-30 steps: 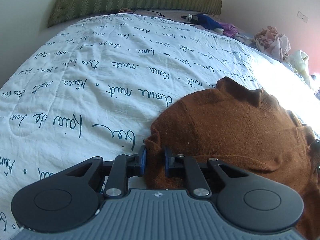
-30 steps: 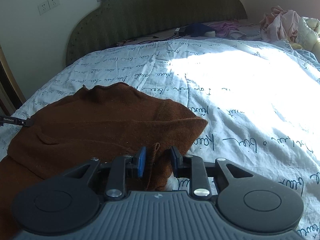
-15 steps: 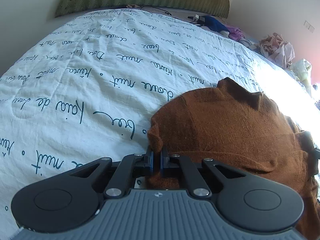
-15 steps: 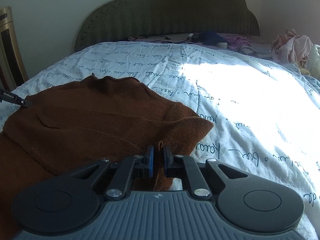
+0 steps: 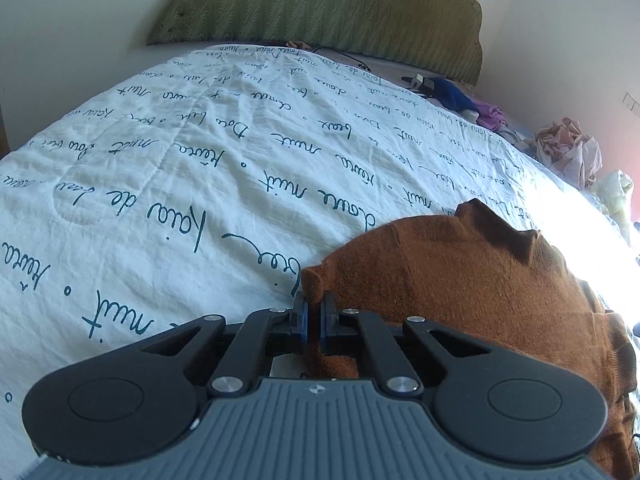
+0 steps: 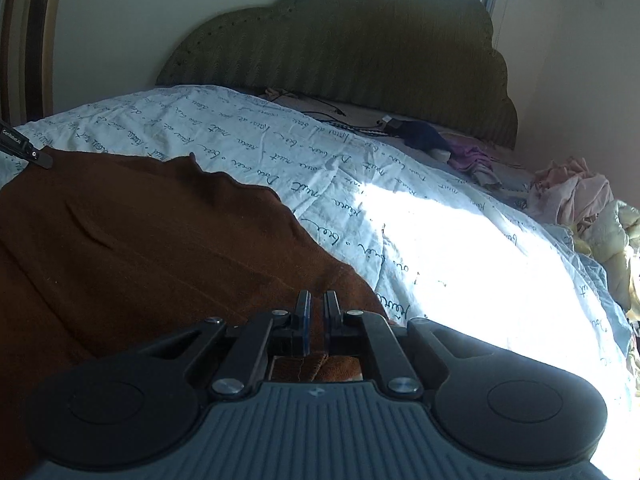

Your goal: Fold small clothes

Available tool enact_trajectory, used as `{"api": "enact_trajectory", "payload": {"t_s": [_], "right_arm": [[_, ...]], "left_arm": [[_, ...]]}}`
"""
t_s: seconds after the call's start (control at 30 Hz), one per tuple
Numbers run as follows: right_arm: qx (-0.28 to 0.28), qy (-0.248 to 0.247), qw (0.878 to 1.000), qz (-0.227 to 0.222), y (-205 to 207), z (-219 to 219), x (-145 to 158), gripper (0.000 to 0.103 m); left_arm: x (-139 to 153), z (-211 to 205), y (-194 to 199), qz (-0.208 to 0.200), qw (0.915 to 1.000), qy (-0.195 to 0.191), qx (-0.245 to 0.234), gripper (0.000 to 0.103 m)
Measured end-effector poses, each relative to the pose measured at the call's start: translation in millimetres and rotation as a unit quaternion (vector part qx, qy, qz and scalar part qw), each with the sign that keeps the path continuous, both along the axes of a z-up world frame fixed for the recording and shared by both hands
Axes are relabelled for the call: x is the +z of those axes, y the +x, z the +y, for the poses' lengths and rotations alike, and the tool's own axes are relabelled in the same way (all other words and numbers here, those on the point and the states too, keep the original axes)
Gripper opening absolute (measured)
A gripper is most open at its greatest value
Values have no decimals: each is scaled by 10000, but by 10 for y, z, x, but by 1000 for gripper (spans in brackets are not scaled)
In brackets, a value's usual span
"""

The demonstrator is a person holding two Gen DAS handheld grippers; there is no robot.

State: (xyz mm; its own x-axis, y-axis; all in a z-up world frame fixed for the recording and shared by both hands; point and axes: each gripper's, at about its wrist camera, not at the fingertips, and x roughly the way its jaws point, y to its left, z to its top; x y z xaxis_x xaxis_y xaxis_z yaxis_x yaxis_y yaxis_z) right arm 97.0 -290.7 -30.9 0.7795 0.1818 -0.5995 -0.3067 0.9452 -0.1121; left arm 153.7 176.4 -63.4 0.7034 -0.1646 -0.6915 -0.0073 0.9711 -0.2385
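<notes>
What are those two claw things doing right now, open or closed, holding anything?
Left gripper: shut on the near edge of the brown garment.
Right gripper: shut, pinching the same brown garment at its near edge.

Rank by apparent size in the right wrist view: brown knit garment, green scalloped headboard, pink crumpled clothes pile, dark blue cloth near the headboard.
1. Brown knit garment, though nearness inflates it
2. Green scalloped headboard
3. Pink crumpled clothes pile
4. Dark blue cloth
</notes>
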Motion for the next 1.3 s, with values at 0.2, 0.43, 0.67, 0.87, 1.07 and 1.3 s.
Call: {"api": "enact_trajectory", "payload": {"t_s": [0.2, 0.43, 0.67, 0.87, 1.07, 1.3], "right_arm": [[-172, 933, 9948, 362, 195, -279, 74, 3], [-52, 2013, 9746, 980, 289, -653, -120, 22], [260, 1928, 9761, 964, 261, -589, -175, 73], [552, 1390, 9852, 839, 132, -450, -217, 38], [647, 1037, 9869, 1048, 159, -358, -238, 22], [750, 833, 9918, 611, -81, -235, -122, 3]], "left_arm": [[-5, 74, 3, -8, 10000, 2, 12, 8], [-48, 46, 12, 50, 9999, 90, -36, 9], [-58, 90, 10, 80, 10000, 16, -30, 9], [-54, 88, 11, 92, 9999, 13, -42, 10], [-55, 91, -6, 101, 9999, -15, -49, 10], [-28, 111, -21, 52, 10000, -76, -13, 10]]}}
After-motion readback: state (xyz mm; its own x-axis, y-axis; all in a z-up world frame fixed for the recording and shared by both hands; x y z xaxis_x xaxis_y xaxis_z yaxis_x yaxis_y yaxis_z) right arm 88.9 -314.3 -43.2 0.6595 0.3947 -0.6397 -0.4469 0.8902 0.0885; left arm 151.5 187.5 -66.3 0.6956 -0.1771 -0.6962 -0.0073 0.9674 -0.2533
